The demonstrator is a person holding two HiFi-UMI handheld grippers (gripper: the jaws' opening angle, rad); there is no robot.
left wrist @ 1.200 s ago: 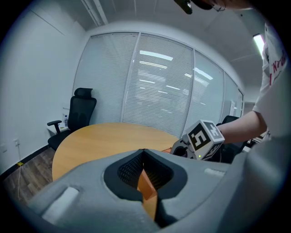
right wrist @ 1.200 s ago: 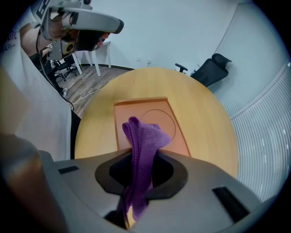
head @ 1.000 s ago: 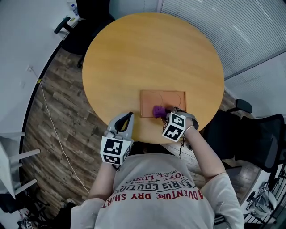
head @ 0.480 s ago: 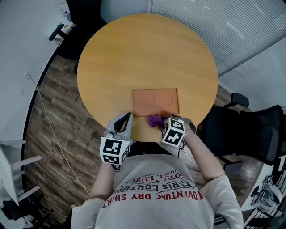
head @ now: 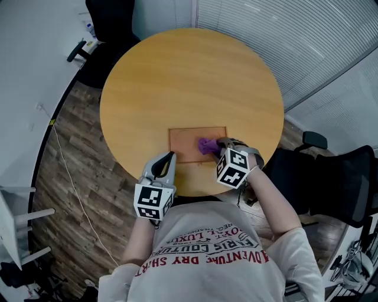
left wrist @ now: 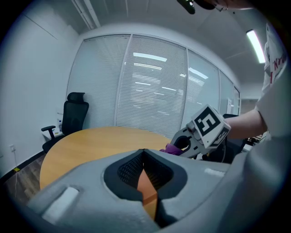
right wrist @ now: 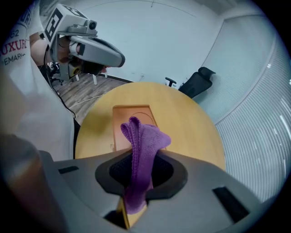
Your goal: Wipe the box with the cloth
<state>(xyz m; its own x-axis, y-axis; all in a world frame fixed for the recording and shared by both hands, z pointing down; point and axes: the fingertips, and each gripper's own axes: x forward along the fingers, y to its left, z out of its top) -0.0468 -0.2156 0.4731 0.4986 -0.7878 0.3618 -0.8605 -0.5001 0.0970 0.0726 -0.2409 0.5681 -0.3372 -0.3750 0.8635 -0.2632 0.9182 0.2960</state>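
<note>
My right hand-held gripper is clamped on the purple cloth, which bunches on the flat box toward its 3 o'clock end. The box lies near the desk's 6 o'clock edge, its long axis running 9 to 3. My left hand-held gripper, jaws together and empty, sits by the box's 7 o'clock corner without gripping it, so a hard stroke could skate the box off the edge.

Round wooden table on wood-plank floor, black office chair, slatted blinds, white wall
</note>
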